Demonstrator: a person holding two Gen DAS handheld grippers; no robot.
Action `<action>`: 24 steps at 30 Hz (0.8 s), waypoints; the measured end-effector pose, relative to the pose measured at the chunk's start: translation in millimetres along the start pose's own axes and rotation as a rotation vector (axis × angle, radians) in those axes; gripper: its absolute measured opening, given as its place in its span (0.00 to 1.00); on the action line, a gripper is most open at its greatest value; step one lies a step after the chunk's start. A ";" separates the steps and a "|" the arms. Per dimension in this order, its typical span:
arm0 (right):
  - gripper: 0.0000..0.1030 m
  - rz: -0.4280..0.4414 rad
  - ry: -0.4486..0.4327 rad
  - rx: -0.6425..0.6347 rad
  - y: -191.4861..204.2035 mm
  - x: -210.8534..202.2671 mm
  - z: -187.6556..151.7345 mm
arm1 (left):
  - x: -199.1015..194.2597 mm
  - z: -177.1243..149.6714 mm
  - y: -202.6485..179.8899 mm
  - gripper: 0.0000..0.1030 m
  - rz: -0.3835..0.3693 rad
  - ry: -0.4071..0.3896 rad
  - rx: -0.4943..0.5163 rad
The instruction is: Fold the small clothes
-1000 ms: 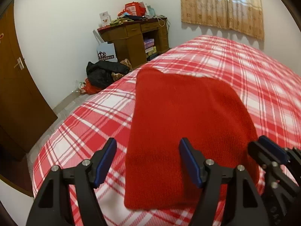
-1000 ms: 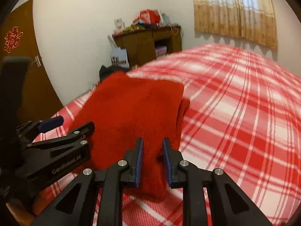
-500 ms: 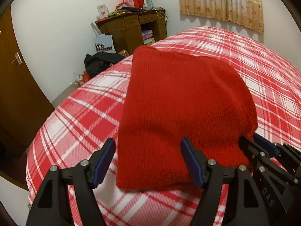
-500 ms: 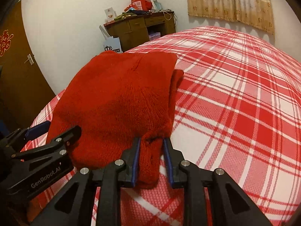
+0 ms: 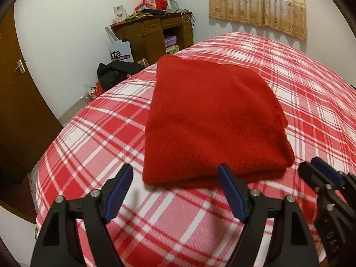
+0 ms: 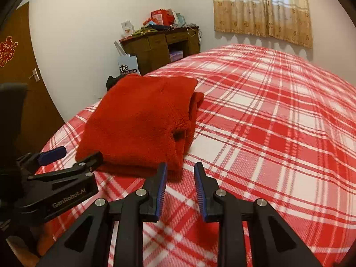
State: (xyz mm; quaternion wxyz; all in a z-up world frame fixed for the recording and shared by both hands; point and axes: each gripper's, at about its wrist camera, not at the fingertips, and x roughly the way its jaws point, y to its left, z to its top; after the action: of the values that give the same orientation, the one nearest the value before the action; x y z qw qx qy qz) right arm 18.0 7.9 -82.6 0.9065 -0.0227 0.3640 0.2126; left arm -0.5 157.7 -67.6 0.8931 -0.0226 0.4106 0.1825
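A red knitted garment (image 5: 211, 120) lies folded into a thick rectangle on the red-and-white plaid bed (image 5: 155, 218). It also shows in the right wrist view (image 6: 142, 124), with layered edges on its right side. My left gripper (image 5: 175, 189) is open and empty, just short of the garment's near edge. My right gripper (image 6: 179, 183) is narrowly open and empty, just off the garment's near right corner. Each gripper shows in the other's view: the right one (image 5: 320, 175) and the left one (image 6: 71, 155).
The bed's left edge (image 5: 51, 155) drops to the floor beside a brown door (image 5: 15, 102). A cluttered wooden desk (image 5: 155, 31) stands against the far wall with a dark heap of clothes (image 5: 115, 72) beside it. A curtained window (image 5: 258, 4) lies beyond the bed.
My right gripper has let go of the garment's near right corner and opened a little. Both grippers have drawn back towards me, so the folded garment now lies free on the bed.
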 end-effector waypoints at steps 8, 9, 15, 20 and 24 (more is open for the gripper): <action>0.52 -0.036 -0.049 -0.008 7.6 -33.9 -10.4 | -18.6 -14.4 4.9 0.85 -0.001 -0.008 0.003; 0.52 -0.040 -0.051 -0.010 8.1 -36.5 -10.7 | -19.9 -15.6 5.4 0.85 -0.003 -0.006 0.003; 0.52 -0.048 -0.083 0.010 6.5 -58.9 -10.8 | -32.5 -22.3 7.1 0.85 -0.020 -0.010 0.000; 0.52 -0.056 -0.123 0.032 5.3 -80.1 -8.0 | -52.7 -24.2 8.5 0.93 -0.013 -0.058 0.001; 0.52 -0.062 -0.153 0.035 8.2 -98.8 -6.0 | -72.8 -24.2 11.8 0.98 0.006 -0.114 0.006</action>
State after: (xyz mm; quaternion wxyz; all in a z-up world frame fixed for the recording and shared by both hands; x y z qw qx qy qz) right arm -52.9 -22.2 -20.0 0.9381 -0.0017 0.2965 0.1792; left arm -65.5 141.7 -28.3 0.9145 -0.0085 0.3597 0.1848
